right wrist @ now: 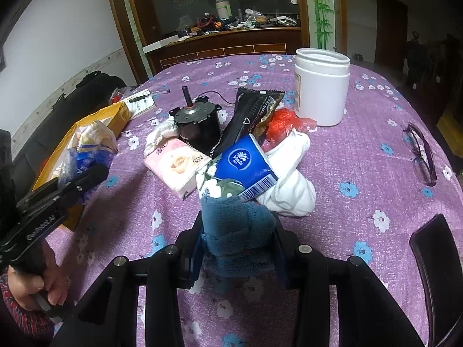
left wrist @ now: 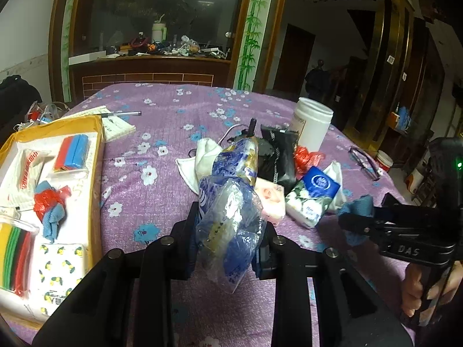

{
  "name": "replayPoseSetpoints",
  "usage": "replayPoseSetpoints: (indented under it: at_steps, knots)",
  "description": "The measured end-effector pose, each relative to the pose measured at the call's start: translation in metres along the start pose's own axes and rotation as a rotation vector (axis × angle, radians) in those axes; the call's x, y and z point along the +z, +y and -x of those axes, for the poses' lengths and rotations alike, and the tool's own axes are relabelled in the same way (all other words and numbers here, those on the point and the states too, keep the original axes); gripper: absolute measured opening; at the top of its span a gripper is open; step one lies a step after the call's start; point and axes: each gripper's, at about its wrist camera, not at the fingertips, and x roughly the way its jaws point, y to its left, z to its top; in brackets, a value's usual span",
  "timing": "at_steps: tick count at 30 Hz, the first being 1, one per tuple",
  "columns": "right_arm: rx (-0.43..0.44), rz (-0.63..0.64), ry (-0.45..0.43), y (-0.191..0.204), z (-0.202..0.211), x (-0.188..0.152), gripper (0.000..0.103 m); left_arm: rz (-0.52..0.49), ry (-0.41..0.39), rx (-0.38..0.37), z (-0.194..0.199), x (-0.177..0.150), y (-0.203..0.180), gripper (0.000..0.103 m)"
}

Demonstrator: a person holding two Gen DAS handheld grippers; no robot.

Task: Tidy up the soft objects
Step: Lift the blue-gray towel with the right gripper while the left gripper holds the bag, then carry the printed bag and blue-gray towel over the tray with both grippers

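Left tool: your left tool (left wrist: 228,231) is closed on a crinkled plastic bag (left wrist: 231,202), blue and clear, held above the bench (left wrist: 173,150).
Bag axis: its long axis runs along the tool's fingers, the gold-and-blue end pointing away from you, the loose end hanging back toward the camera.
Right tool: your right tool (right wrist: 237,243) is closed on a folded blue cloth (right wrist: 235,231).
Cloth axis: it stands upright between the fingers, the rolled top pointing forward to the pile, just before the blue tissue pack (right wrist: 246,167).
Box: the yellow box (left wrist: 97,156) lies left of your left tool.
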Motion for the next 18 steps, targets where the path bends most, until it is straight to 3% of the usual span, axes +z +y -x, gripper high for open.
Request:
replayPoseSetpoints:
  at_steps: [8,18]
  knots:
    - [0.026,0.036,0.004,0.030,0.010,0.005,0.041,0.029,-0.031,0.017,0.027,0.004,0.020,0.026]
    - [0.062,0.130,0.010,0.087,0.012,0.015,0.041,0.122,-0.085,0.087,0.057,0.008,0.073,0.026]
